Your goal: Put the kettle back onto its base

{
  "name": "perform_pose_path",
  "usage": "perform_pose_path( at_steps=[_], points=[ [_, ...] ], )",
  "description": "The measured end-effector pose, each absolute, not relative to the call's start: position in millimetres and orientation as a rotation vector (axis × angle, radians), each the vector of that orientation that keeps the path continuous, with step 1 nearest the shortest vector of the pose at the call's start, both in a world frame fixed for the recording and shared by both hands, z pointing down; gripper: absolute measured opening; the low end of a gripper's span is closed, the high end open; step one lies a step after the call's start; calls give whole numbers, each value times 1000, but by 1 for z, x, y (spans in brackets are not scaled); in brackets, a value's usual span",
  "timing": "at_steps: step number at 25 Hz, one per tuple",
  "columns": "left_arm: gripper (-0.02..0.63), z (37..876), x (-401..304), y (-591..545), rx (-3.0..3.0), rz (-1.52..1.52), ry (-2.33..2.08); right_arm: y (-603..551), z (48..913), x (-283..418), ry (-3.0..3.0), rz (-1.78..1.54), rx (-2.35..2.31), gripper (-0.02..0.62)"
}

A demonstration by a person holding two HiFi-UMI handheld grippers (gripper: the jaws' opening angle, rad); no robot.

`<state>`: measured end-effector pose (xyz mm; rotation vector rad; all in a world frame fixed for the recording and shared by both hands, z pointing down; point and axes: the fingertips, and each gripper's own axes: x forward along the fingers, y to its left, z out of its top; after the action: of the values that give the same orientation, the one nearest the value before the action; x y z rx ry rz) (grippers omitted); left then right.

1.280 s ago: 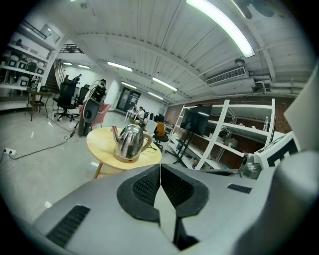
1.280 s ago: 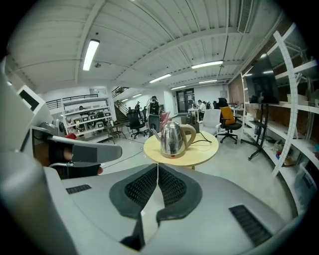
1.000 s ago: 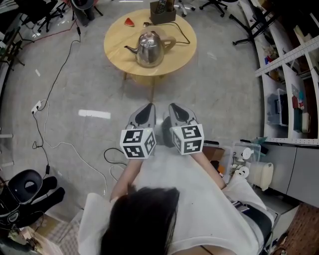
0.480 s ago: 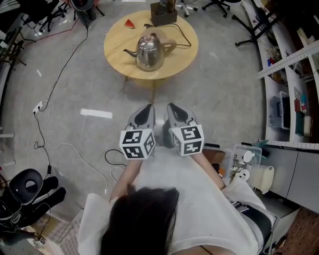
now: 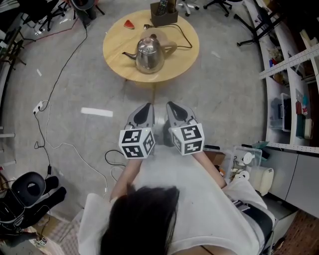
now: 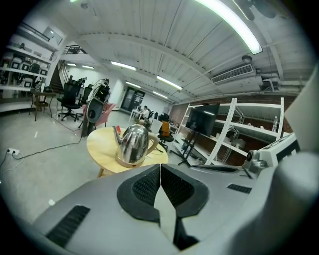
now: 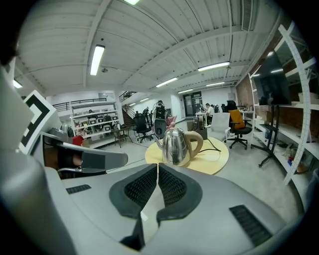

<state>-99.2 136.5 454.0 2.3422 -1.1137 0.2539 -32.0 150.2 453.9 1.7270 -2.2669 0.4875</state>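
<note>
A round, light wooden bench stands on the grey floor. It carries a shiny steel kettle on a low beige base, a small red wedge, a dark brown box at the far edge and a looping black cord.

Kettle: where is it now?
Head view, top centre: the kettle stands mid round table, with a dark box at the table's far edge.

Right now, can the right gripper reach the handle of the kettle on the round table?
Probably not yet: the right gripper, shut, is held near the body, with bare floor between it and the table. Nothing blocks the handle of the kettle once closer.
</note>
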Motion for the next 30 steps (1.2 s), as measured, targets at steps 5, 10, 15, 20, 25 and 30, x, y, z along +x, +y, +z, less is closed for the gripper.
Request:
perform_pose_path(
  at_steps=[5, 10, 15, 20, 25, 30],
  points=[
    [28, 457, -94, 126, 2333, 267, -1112, 134, 450, -24, -2276, 484, 1752, 29],
    [28, 462, -85, 116, 2326, 287, -1096, 124, 455, -17, -2262, 498, 1736, 29],
    [28, 465, -80, 103, 2316, 307, -1101, 110, 457, -11, -2270, 526, 1746, 29],
    [28, 469, -78, 90, 2298, 320, -1118, 95, 462, -5, -2264, 541, 1730, 29],
    [28, 472, -70, 77, 2295, 335, -1122, 83, 469, 1, -2261, 563, 1708, 29],
    [28, 473, -62, 65, 2300, 346, -1125, 71, 472, 9, -2256, 556, 1694, 29]
  ],
)
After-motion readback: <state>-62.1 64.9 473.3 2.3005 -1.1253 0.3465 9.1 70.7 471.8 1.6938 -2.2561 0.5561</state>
